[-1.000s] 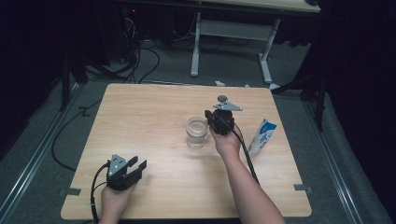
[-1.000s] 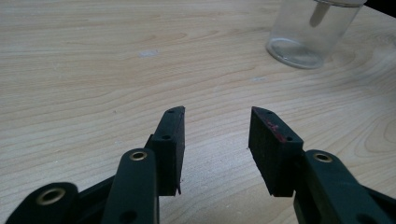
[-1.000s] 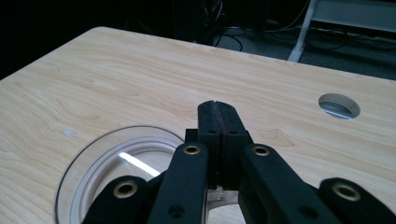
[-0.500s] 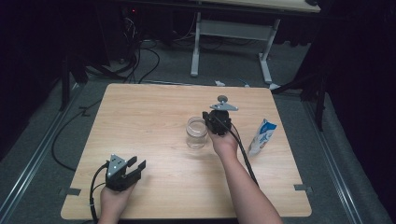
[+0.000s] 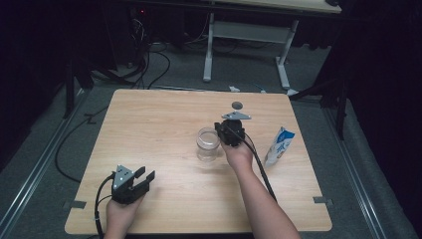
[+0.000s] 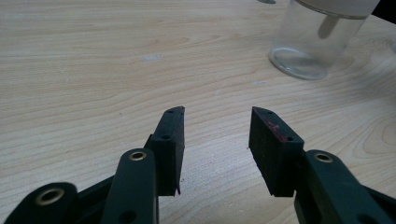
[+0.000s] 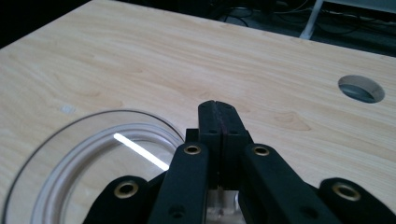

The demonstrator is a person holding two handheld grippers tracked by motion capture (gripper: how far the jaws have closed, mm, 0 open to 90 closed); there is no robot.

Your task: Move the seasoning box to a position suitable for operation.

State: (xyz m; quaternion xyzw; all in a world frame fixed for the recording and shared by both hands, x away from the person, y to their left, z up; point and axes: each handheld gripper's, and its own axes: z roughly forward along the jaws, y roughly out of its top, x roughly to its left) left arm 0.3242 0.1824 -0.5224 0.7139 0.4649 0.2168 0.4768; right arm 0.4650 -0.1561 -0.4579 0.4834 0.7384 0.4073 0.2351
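High view is showing a person sitting at a wooden table (image 5: 164, 124) with a gripper in each hand. The left gripper (image 5: 144, 178) is resting near the front left corner, and its jaws are standing open with nothing between them. In the left gripper view the two black pads (image 6: 172, 140) are sitting apart over bare wood, and the glass (image 6: 317, 39) is standing farther off at the top right.

The glass (image 5: 207, 144) is standing upright near the middle of the table (it is clear and looks empty). The right gripper (image 5: 230, 130) is hanging just beside it, on its right. In the right gripper view the right gripper (image 7: 218, 109) is showing its jaws pressed tight together, holding nothing, and they are sitting right by the rim of the glass (image 7: 84, 158). A round hole (image 7: 361, 88) is showing in the table beyond.

A small blue and white pack (image 5: 279, 146) is lying near the right edge, well apart from the glass.
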